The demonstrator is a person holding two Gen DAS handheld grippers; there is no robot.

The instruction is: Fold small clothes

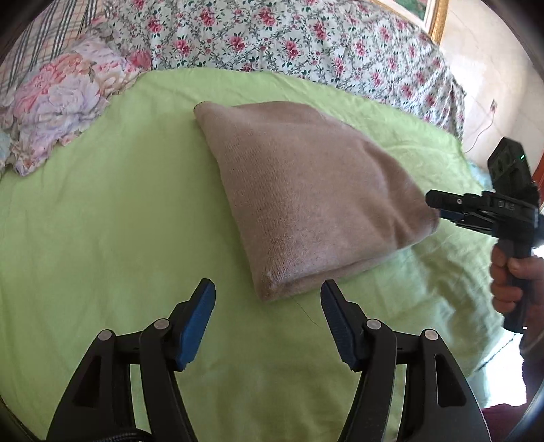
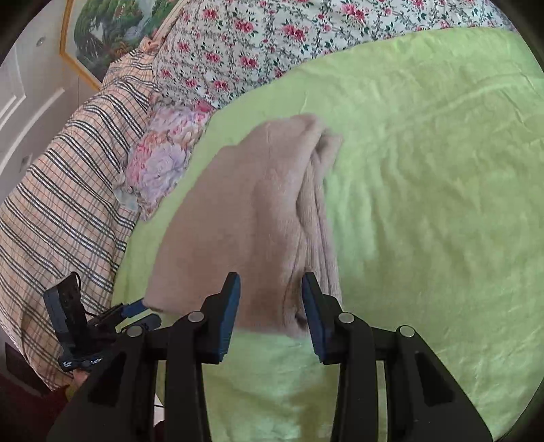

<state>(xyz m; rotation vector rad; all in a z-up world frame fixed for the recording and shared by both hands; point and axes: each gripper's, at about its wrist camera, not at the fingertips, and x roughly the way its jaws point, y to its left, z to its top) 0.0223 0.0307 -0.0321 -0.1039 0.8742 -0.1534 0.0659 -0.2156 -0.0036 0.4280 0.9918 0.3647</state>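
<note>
A beige knit garment (image 1: 306,197) lies folded into a thick pad on the green sheet (image 1: 102,221). My left gripper (image 1: 268,295) is open, its blue pads either side of the garment's near corner, just short of it. My right gripper (image 1: 438,207) shows at the garment's right corner in the left wrist view. In the right wrist view the right gripper (image 2: 270,289) is open, with the near edge of the garment (image 2: 244,210) between its pads; the layered edges show on the right side. The left gripper (image 2: 136,311) shows at the garment's left corner.
A floral quilt (image 1: 289,44) covers the far side of the bed. A pastel flower pillow (image 1: 61,105) and a plaid cover (image 2: 57,204) lie along one side. A framed picture (image 2: 108,27) hangs on the wall. A hand (image 1: 513,272) holds the right gripper's handle.
</note>
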